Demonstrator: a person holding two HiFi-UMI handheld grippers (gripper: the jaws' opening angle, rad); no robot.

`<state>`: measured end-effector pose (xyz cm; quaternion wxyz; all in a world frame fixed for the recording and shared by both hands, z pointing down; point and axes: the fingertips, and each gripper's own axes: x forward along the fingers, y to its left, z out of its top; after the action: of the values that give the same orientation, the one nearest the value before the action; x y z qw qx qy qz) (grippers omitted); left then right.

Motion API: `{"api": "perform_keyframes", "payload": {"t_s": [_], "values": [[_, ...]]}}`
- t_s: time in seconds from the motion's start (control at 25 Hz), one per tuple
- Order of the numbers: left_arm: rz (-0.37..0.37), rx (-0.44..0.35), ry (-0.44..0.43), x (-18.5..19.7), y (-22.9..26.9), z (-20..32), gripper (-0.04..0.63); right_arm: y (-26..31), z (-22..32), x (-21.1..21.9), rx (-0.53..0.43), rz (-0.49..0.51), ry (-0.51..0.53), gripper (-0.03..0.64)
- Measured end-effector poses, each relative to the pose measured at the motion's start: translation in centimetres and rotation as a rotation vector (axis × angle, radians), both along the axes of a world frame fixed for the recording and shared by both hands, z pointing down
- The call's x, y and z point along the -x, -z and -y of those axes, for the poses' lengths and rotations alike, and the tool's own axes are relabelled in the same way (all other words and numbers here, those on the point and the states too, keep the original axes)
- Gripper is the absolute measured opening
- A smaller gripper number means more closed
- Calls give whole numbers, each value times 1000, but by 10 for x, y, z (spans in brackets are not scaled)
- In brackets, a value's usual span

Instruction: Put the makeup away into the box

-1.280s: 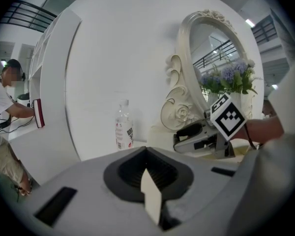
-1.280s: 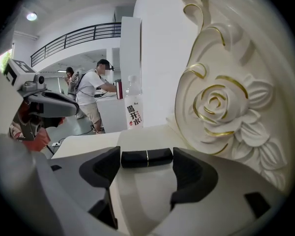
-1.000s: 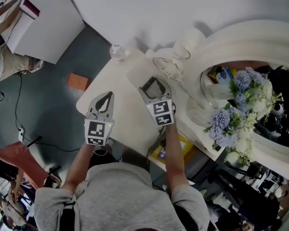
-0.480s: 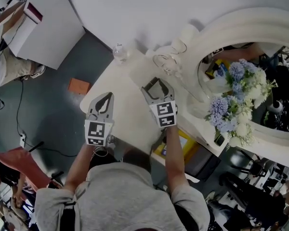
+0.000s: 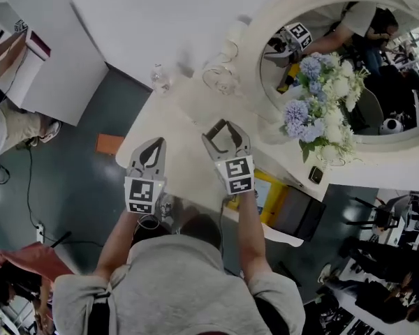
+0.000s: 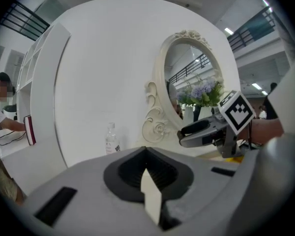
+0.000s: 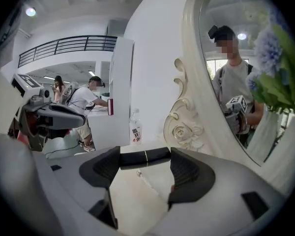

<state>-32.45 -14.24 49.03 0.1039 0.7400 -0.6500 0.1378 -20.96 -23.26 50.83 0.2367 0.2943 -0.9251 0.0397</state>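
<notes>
My right gripper hovers over the white dressing table, shut on a slim black makeup tube with a thin gold ring. The tube lies crosswise between the two pads. My left gripper is to its left over the table, jaws shut with nothing in them. In the left gripper view the right gripper shows at the right; the left gripper shows at the left of the right gripper view. A clear container stands at the mirror's foot, its shape hard to make out.
A big oval mirror with an ornate white frame stands at the table's far right, with a vase of blue and white flowers before it. A small water bottle stands at the back edge. People work at a white counter to the left.
The head view has swung, so the mirror and flowers now sit higher in it. Both grippers stay about where they were, the right one still holding the black tube.
</notes>
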Motion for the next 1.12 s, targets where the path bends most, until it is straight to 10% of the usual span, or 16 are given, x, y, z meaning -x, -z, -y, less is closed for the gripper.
{"api": "perform_keyframes", "payload": {"t_s": [1.12], "values": [[4,-89,-481,-159,25,-58,2,18,-143,-194,-66,-16,-481,327]]}}
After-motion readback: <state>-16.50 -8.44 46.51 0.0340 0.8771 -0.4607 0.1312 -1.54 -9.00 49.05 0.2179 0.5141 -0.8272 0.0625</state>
